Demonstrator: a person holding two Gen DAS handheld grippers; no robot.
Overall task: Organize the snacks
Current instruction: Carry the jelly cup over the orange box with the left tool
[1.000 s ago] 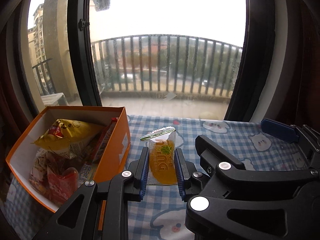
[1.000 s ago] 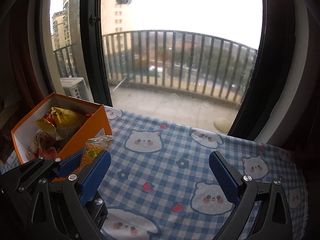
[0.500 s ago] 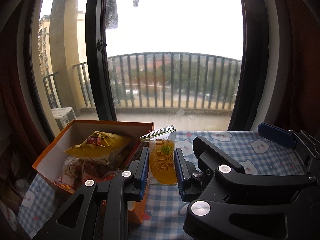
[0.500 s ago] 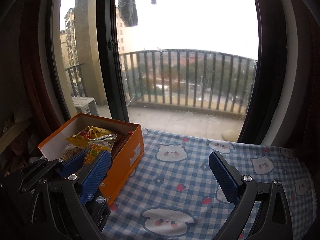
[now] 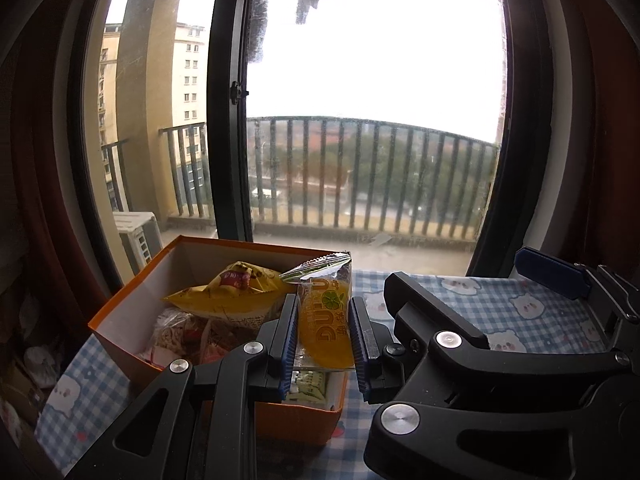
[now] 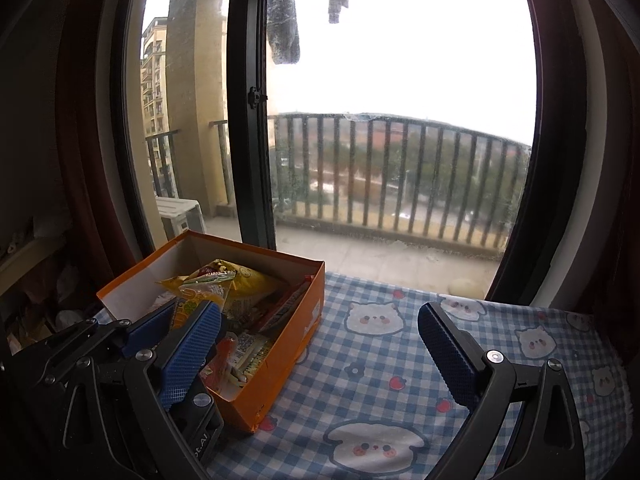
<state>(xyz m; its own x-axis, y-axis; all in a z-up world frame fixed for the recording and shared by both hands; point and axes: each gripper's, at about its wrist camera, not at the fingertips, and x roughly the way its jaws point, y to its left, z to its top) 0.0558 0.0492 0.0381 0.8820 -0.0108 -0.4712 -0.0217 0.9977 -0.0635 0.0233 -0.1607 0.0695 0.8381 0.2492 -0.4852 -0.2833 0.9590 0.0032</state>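
Note:
An orange jelly snack packet (image 5: 326, 322) with a silver top is clamped upright in my left gripper (image 5: 324, 304), which is shut on it. The packet hangs over the near right part of the orange cardboard box (image 5: 132, 280). Inside the box lie a yellow snack bag (image 5: 228, 296) and several other wrapped snacks. From the right wrist view, the left gripper (image 6: 160, 320) holds the packet (image 6: 198, 294) above the box (image 6: 308, 316). My right gripper (image 6: 320, 308) stands open and empty beside the box, over the tablecloth.
A blue checked tablecloth (image 6: 380, 380) with bear faces covers the table. The box stands at its left end. Behind the table is a large window with a black frame (image 5: 228, 140) and a balcony railing. Cluttered shelves sit in the dark at far left.
Both grippers have moved left and slightly up. The held packet went from above the tablecloth right of the box to above the box's near right part. The right gripper stays open.

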